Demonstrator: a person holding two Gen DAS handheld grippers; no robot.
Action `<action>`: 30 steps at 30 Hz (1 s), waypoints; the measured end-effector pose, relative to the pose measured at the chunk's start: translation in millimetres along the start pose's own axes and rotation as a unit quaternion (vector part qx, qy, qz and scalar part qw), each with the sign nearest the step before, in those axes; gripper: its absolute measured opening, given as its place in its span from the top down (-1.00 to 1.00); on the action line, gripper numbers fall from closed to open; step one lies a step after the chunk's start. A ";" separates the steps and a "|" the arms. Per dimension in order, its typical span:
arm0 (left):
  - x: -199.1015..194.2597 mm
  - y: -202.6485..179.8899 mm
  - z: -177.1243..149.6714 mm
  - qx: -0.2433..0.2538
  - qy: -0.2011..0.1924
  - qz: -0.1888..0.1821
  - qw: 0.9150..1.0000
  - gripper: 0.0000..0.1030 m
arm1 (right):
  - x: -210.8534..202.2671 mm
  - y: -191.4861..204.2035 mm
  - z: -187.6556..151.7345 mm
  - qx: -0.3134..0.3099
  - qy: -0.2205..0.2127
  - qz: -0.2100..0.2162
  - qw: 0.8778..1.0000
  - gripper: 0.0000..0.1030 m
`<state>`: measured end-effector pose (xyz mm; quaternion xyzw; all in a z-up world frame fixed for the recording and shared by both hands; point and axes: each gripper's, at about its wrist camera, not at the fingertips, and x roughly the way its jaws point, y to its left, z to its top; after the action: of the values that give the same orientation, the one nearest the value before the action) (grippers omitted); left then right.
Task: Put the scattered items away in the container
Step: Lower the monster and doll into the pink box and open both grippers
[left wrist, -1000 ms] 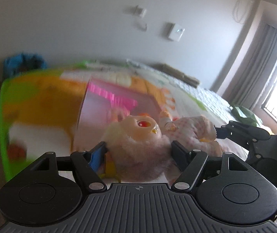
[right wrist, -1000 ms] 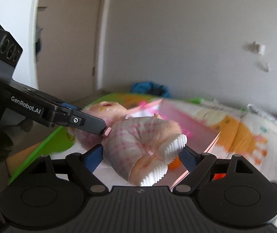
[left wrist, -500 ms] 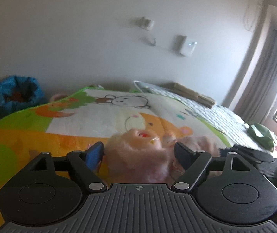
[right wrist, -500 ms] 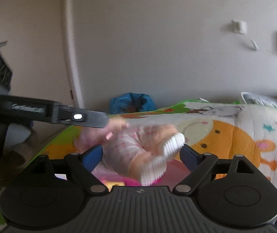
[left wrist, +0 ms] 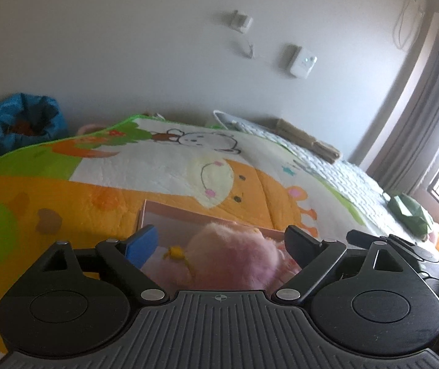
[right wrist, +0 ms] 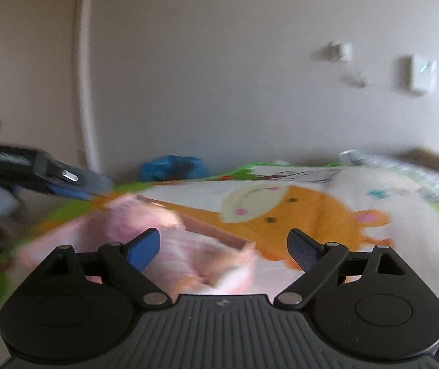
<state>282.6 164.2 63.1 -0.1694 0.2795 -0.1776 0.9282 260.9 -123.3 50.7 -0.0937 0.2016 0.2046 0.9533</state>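
Note:
A doll with fluffy pink hair (left wrist: 231, 256) and a pink checked outfit (right wrist: 188, 252) lies low in the pink box (left wrist: 207, 215), whose far rim (right wrist: 219, 233) shows behind it. My left gripper (left wrist: 221, 247) straddles the doll's head. Its jaws are opening, with a gap on each side of the hair. My right gripper (right wrist: 224, 249) hangs over the doll's blurred body and legs. Its jaws are opening too, and the pads look clear of the cloth. Each gripper shows in the other's view, the right gripper (left wrist: 388, 246) and the left gripper (right wrist: 65, 181).
The box sits on a bed under a cartoon quilt (left wrist: 158, 178). A blue bag (left wrist: 22, 123) stands on the floor by the wall. A green item (left wrist: 409, 215) and small plush toys (left wrist: 437, 240) lie at the bed's right side, folded brown cloth (left wrist: 308, 141) at its head.
Both grippers carried the doll sideways over the box, then spread their jaws. The doll has dropped from between the pads and sits lower, inside the box.

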 end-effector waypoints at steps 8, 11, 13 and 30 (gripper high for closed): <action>-47.4 -35.3 -29.9 0.074 -0.079 0.063 0.992 -0.89 | 38.4 6.8 4.2 0.008 0.034 -0.025 0.999 -0.75; -54.5 -44.7 -42.6 0.102 -0.076 0.077 0.989 -0.90 | 47.6 16.7 9.2 0.011 0.049 0.009 0.999 -0.75; -58.2 -42.5 -48.0 0.097 -0.071 0.079 0.990 -0.90 | 46.9 20.9 9.7 -0.002 0.046 0.009 0.999 -0.71; -90.9 -23.6 -76.1 0.053 -0.047 0.055 0.996 -0.90 | 41.5 51.8 7.5 -0.036 0.071 0.074 0.994 0.08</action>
<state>162.0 165.6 54.8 -0.1121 0.2347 -0.1330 0.9564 276.0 -60.2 34.9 -0.1274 0.2672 0.2745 0.9149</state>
